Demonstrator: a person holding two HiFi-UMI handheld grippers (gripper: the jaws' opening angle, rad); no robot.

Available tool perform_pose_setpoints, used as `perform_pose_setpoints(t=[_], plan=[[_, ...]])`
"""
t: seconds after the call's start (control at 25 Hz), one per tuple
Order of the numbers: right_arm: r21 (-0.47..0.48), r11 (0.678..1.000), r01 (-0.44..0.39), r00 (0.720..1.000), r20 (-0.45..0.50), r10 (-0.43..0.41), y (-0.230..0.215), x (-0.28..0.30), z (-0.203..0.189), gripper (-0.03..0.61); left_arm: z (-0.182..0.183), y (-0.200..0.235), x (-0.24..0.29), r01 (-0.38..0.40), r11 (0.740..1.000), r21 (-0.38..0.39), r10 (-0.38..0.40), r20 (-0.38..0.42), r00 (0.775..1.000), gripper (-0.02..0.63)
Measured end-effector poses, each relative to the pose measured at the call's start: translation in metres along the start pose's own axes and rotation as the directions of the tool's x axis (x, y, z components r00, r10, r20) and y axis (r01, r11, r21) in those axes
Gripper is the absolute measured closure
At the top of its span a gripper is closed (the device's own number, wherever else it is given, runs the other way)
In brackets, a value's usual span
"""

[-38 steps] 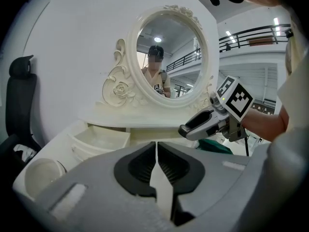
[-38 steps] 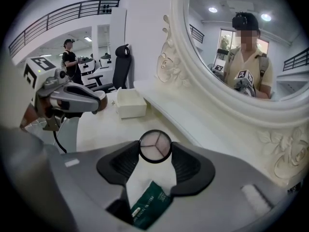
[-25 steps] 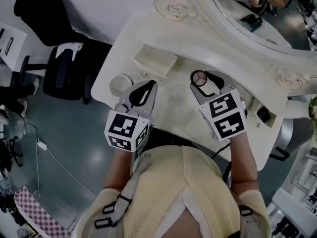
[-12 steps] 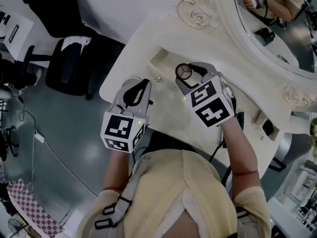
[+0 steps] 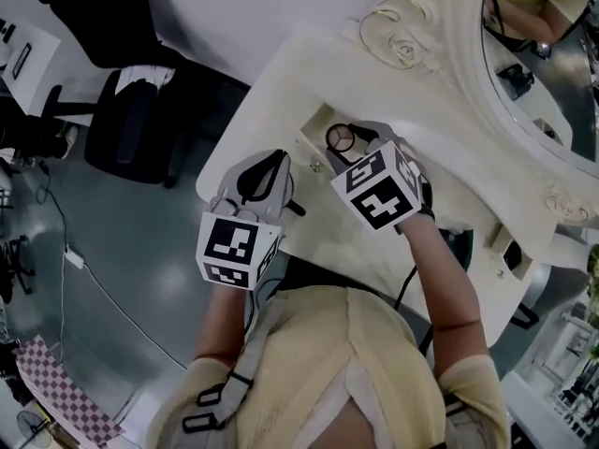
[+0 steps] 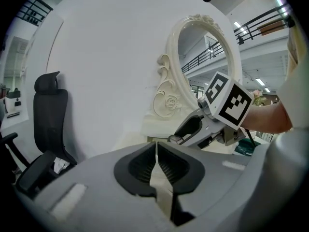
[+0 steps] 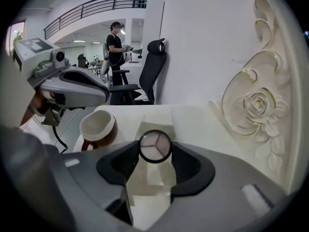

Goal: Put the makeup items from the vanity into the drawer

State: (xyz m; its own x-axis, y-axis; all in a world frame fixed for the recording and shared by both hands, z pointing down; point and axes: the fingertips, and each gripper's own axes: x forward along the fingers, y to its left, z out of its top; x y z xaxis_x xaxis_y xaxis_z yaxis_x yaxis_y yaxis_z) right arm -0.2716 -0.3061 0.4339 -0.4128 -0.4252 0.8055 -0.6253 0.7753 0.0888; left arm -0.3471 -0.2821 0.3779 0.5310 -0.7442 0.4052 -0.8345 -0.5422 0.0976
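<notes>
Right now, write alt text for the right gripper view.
The right gripper clamps a round compact with a three-part face above the open drawer of a white vanity. A jar stands left; a carved rose frame fills the right.

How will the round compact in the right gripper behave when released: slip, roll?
The round compact is pinched at its curved rim by the right gripper, so it may slip or pivot. Its smooth, hard-looking case is probably stiff and light. Dropped on edge it could roll; laid flat it should rest.
</notes>
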Motion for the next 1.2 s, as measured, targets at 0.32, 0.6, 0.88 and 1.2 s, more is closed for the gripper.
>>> perform_pose_setpoints(t=[0.32,0.6,0.88,1.2], plan=[[-0.068,0.997,0.025,0.996,-0.089,-0.031,-0.004,0.025,-0.008,0.364,-0.004,0.016,0.014,0.007,1.000,-0.013,-0.007,-0.014,1.000,0.603],[-0.321,0.947,-0.003,0.990,-0.135,-0.043,0.000,0.038,-0.013,0.364,-0.008,0.020,0.024,0.032,0.999,-0.025,-0.032,-0.028,0.999,0.603],[-0.567,0.821,-0.070,0.975,-0.212,-0.064,0.004,0.047,-0.022,0.364,-0.010,0.028,0.026,0.031,0.999,-0.030,-0.032,-0.037,0.999,0.601],[-0.706,0.694,-0.144,0.955,-0.282,-0.088,0.003,0.053,-0.037,0.362,-0.013,0.031,0.027,0.031,0.999,-0.031,-0.032,-0.038,0.999,0.598]])
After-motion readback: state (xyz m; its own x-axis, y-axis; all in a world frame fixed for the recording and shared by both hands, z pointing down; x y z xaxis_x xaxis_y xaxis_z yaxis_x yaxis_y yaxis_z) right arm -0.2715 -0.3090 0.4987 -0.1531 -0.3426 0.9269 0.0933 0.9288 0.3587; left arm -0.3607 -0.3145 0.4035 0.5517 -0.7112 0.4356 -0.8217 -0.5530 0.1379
